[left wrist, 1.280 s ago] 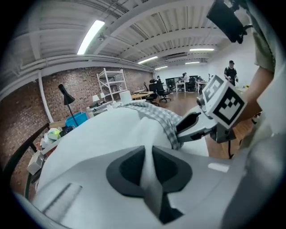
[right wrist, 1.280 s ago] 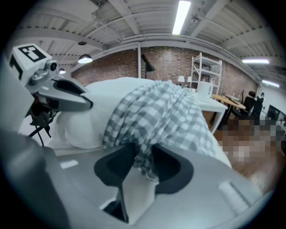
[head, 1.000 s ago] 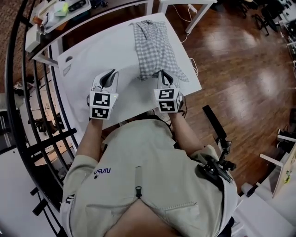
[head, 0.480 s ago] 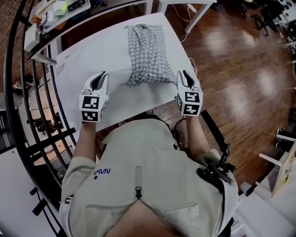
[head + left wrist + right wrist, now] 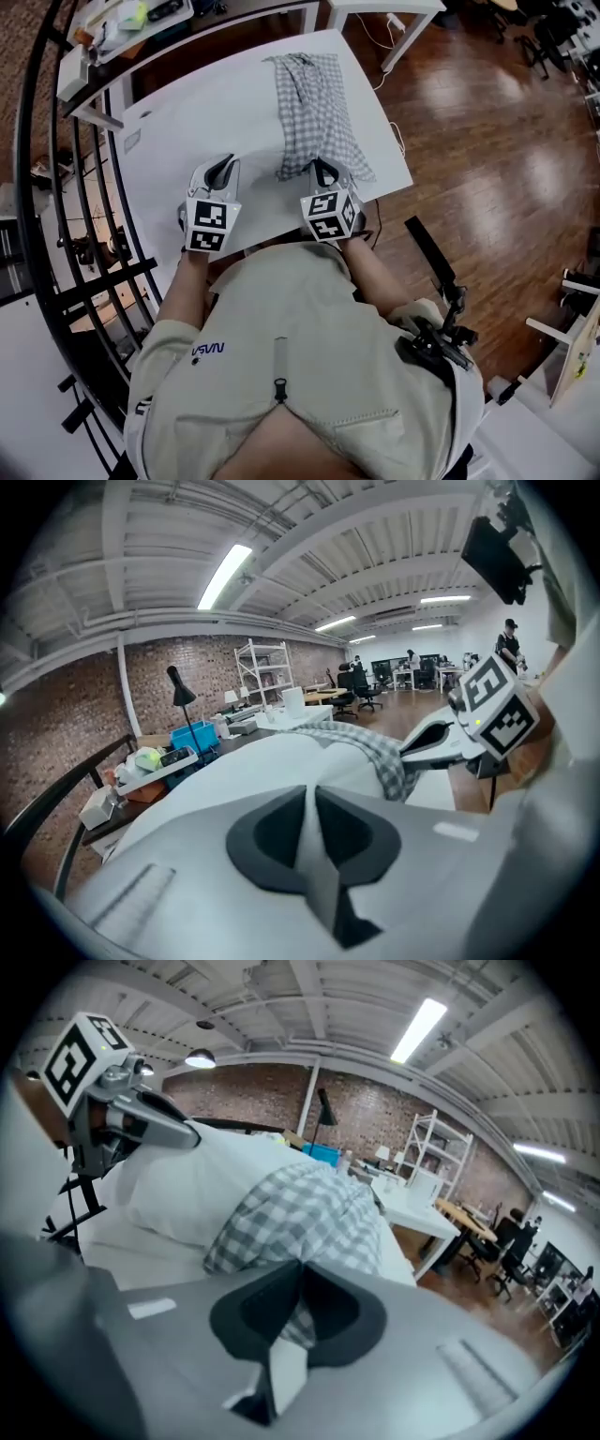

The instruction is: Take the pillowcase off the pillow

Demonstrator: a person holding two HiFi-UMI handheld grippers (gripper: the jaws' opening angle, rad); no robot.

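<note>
Grey-and-white checked pillowcase [image 5: 314, 112] lies in a crumpled strip along the right side of the white bench [image 5: 377, 122]. It runs from the far edge toward the person, its near end at the right claw [image 5: 323, 167]. A white pillow [image 5: 178, 1194] bulges just beside it on the left, touching the cloth. In the right gripper view the right claw [image 5: 300, 1269] points down at the near end of the pillowcase [image 5: 300, 1213]. Its jaws have just been opening a little, yet they stand at a narrow slit with checked cloth between them. The left claw [image 5: 223, 164] sits well to the left of the pillowcase, over plain white. In its own view the left claw [image 5: 309, 794] has its jaws together, tips at the pillow [image 5: 262, 771]; whether they pinch its fabric I cannot tell. Brown wooden floor [image 5: 487, 141] spreads to the right of the bench, and a black railing [image 5: 56, 234] curves past its left side.
</note>
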